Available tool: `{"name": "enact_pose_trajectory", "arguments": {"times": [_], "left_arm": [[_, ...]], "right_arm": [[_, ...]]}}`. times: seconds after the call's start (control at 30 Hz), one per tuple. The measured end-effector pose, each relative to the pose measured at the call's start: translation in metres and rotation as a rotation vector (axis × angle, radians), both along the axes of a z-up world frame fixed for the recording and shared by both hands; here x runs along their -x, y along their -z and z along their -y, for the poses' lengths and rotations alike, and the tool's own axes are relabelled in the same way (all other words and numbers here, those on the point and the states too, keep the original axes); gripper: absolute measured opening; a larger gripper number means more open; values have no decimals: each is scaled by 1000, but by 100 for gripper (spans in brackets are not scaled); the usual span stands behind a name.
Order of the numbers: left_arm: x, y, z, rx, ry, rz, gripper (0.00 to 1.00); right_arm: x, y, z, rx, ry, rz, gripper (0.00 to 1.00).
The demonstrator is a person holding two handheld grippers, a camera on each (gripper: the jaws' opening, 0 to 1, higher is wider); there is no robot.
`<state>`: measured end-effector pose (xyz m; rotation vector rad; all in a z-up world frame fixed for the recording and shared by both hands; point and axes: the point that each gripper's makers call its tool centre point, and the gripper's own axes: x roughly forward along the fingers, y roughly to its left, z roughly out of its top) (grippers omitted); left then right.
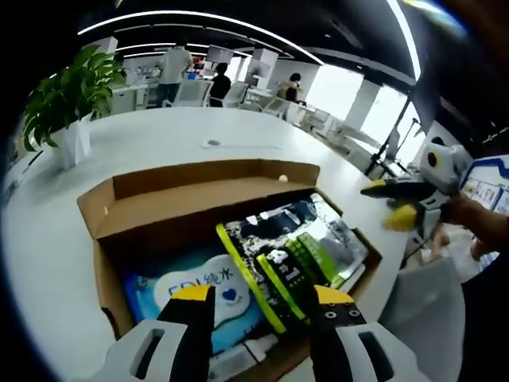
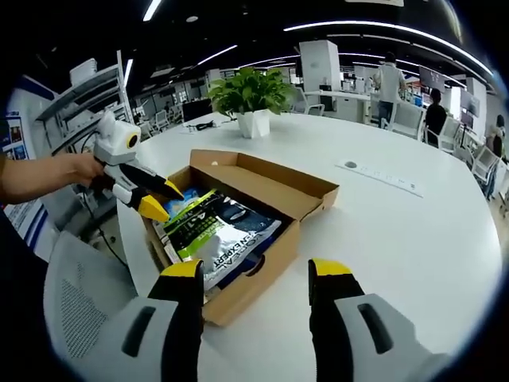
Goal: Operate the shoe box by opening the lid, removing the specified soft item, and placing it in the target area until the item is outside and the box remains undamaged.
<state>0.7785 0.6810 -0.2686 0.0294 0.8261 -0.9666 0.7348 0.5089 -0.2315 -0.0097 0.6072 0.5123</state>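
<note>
Lid open; removal of the soft item is next.

Left gripper view: the left hand-held gripper [image 1: 262, 306] is held spread above the brown cardboard shoe box [image 1: 119, 211], over the blue soft wipes pack [image 1: 199, 290]. Right gripper view: the right hand-held gripper [image 2: 254, 278] is spread beside the box on the white tabletop [image 2: 398, 231]; a descent and pinch seem required.

Brown shoe box [image 2: 274, 208], green-black packet [image 1: 274, 263], white table [image 2: 398, 239].
</note>
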Motion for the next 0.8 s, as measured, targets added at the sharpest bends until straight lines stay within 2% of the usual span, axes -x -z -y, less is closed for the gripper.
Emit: {"name": "enact_pose_trajectory", "arguments": {"times": [0.3, 0.5, 0.8], "left_arm": [[-4, 14, 0, -8, -29, -46, 32], [-3, 23, 3, -2, -51, -98, 27], [6, 21, 12, 31, -41, -136, 21]], "right_arm": [[6, 2, -8, -18, -6, -5, 48], [8, 3, -14, -36, -14, -13, 48], [11, 5, -21, -55, -18, -26, 46]]}}
